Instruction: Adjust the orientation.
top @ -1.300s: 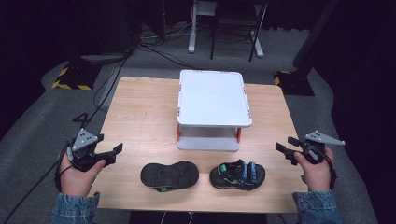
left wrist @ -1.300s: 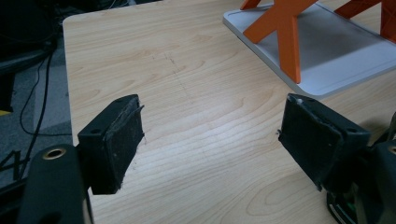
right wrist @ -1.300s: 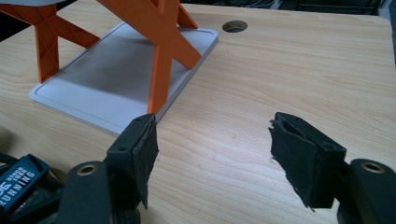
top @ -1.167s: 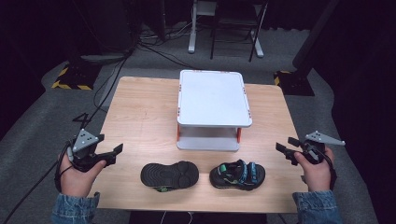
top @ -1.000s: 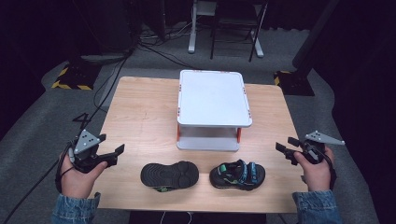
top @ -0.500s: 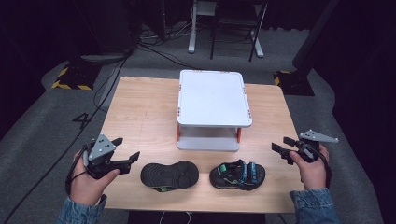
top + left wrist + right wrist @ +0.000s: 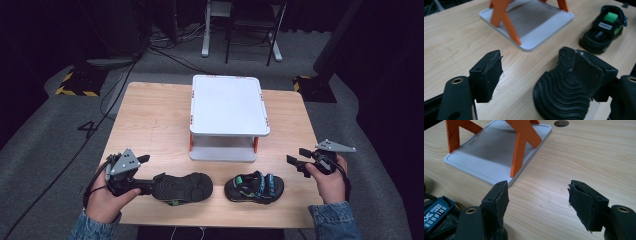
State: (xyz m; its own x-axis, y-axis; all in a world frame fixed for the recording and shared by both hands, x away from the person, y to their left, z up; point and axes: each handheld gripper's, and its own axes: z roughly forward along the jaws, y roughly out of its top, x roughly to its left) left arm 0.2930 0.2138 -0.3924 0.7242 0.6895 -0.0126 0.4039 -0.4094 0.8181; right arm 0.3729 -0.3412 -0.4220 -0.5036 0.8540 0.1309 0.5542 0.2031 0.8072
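lying on the table, two sandals; both grippers' jaws released.

A recording studio or laboratory set is shown. A wooden bench is placed on grey carpet and is enclosed by black curtains. Cables are run across the floor, and a numeral 4 is marked on it. Yellow-and-black hazard tape is seen at stand bases, and chair legs are seen behind the bench.
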